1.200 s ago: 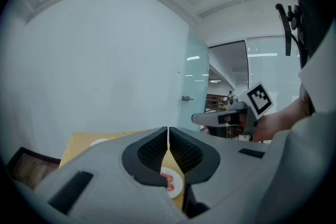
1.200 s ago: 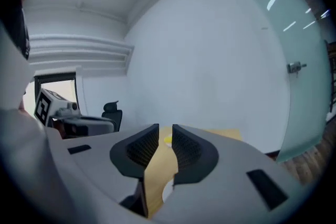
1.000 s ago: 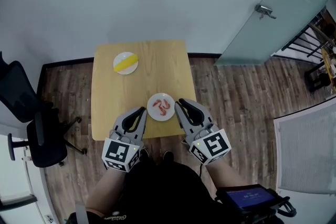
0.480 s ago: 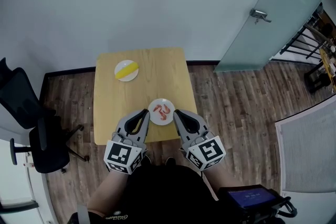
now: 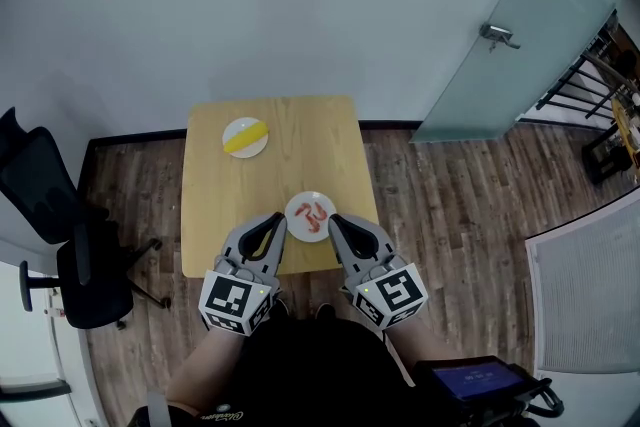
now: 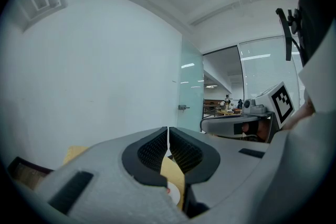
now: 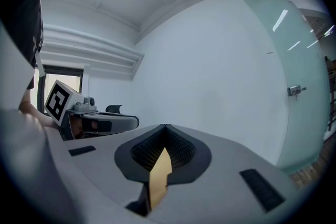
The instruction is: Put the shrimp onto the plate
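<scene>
Head view: shrimp (image 5: 314, 213) lie on the white plate (image 5: 308, 234), which sits between the tips of the left gripper (image 5: 277, 218) and right gripper (image 5: 333, 218), on the wooden table (image 5: 300, 155). Left gripper view: jaws together, nothing clamped. Right gripper view: jaws together, nothing clamped. A second plate (image 5: 232, 126) with a yellow item (image 5: 246, 135) sits well ahead of the left gripper.
</scene>
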A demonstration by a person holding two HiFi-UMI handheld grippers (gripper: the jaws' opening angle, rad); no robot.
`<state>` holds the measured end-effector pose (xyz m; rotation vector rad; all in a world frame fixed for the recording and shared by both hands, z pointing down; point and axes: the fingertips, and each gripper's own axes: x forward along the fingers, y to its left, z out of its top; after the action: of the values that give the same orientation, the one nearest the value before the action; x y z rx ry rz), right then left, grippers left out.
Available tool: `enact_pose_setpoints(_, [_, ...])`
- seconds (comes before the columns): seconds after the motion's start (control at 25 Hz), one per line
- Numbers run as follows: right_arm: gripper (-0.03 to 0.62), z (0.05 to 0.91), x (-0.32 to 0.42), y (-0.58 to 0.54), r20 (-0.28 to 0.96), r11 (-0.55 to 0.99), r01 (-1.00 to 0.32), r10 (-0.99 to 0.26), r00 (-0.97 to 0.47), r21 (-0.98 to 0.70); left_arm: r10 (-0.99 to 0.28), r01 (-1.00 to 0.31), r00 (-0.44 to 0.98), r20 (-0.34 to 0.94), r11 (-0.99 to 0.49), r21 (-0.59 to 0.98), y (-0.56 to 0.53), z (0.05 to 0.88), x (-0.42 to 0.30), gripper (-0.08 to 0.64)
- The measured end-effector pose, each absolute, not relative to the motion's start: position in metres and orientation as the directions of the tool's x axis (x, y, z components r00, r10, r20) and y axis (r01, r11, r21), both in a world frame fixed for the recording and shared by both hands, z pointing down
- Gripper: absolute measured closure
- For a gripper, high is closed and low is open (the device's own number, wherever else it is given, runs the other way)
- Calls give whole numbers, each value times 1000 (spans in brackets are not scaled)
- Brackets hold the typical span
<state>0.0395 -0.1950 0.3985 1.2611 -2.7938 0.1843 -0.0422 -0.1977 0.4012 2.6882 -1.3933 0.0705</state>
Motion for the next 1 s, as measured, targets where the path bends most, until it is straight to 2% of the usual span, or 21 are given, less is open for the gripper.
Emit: enact_pose_setpoints(1.0, [592, 399, 32, -193, 123, 672, -737, -728, -675, -66, -801, -808, 588, 110, -588, 37, -194, 401, -41, 546])
